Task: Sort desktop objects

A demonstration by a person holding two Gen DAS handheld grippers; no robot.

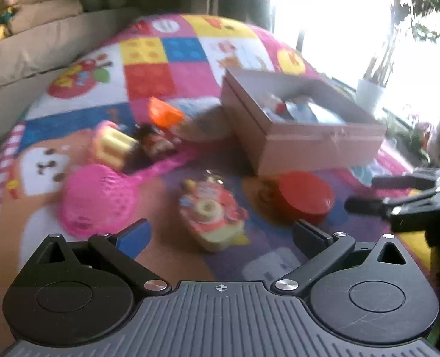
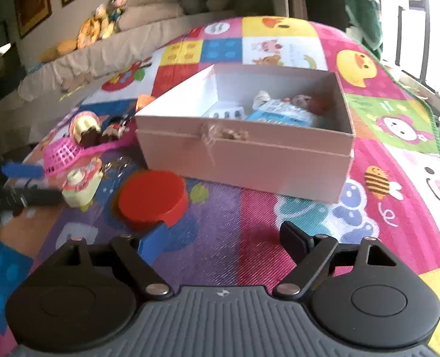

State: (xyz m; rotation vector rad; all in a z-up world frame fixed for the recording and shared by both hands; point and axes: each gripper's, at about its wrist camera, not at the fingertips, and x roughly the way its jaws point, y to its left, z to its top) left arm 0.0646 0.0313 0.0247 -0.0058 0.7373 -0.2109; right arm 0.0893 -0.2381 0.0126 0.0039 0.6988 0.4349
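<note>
Left gripper: 1, jaws spread wide, nothing between them; it hangs over the toy camera.
Right gripper: 1, jaws wide apart, empty; its blue-taped finger tip sits just beside the red round lid.
Box: 1, pale pink cardboard, open top, on the play mat.
Box contents: a blue-and-white item plus a small doll-like figure against the far right wall; blurred, exact count cannot be told.
Loose on mat, left of box: 1 red round lid, 1 toy camera, 1 pink plastic strainer, 1 orange block, 1 yellow-and-pink toy, and a dark figure beside it.
Strainer: handle runs toward the box, dark figure lying against it.
Background: 1 white pot with stems by the window; stuffed toys on the sofa back.
</note>
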